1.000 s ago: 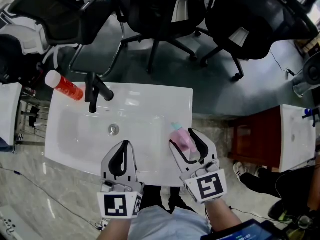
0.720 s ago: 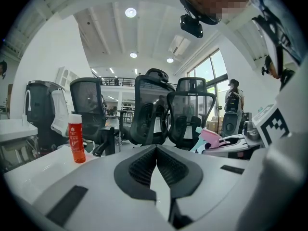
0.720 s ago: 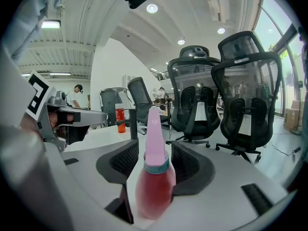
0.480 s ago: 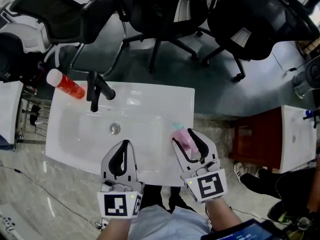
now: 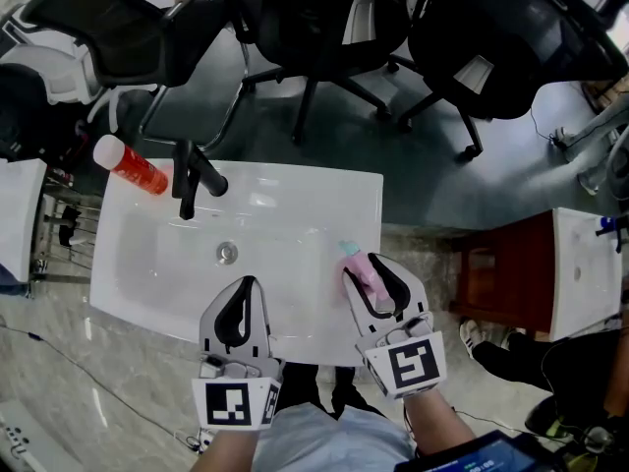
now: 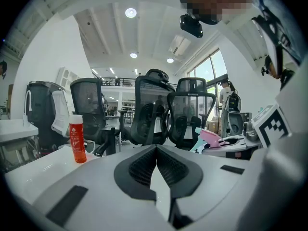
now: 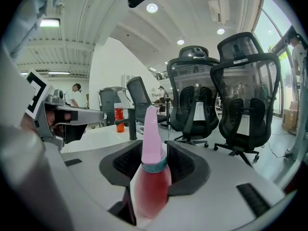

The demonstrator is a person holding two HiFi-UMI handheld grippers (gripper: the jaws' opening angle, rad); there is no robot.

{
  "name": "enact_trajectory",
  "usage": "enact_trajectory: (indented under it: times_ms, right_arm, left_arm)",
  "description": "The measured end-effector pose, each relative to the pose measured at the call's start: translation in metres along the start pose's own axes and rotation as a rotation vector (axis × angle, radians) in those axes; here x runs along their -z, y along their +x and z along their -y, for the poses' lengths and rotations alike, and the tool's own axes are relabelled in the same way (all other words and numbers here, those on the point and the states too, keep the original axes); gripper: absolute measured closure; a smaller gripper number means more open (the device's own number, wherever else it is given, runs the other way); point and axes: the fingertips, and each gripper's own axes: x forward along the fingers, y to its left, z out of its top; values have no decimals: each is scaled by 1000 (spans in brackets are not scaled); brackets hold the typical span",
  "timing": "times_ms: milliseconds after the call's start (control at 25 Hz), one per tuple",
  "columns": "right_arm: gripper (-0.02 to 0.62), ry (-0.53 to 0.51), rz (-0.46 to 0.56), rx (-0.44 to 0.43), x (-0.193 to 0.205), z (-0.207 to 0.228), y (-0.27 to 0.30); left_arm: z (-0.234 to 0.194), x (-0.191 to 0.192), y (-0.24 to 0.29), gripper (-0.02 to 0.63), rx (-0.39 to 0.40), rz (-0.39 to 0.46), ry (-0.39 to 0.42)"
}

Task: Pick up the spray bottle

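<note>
A pink spray bottle point(image 5: 358, 264) with a teal collar stands on the right rim of the white sink point(image 5: 295, 195). My right gripper point(image 5: 363, 267) has its jaws on either side of it and is closing. In the right gripper view the bottle point(image 7: 152, 177) fills the gap between the black pads point(image 7: 188, 165), which stand very close to its sides, and I see no firm press. My left gripper point(image 5: 245, 285) hovers over the sink's near edge, shut with nothing in it; its tips point(image 6: 155, 150) meet. The left gripper view shows the spray bottle point(image 6: 211, 137) off to the right.
A red bottle with a white cap point(image 5: 130, 168) stands at the sink's far left corner beside a black faucet point(image 5: 189, 180). The drain point(image 5: 226, 254) lies mid-basin. Black office chairs point(image 5: 324, 28) stand beyond the sink; a second white sink unit point(image 5: 585, 273) is at the right.
The right gripper's jaws have narrowed around the pink spray bottle. Both hands and the bottle have stayed where they were.
</note>
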Motion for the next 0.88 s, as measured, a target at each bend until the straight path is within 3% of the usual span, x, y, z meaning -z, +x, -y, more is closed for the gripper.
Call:
enact_trajectory:
  times_ms: [880]
  right_arm:
    - [437,-7,61,20,-29,0,-13]
  left_arm:
    - [2,-22,-12,591,-7,44,13]
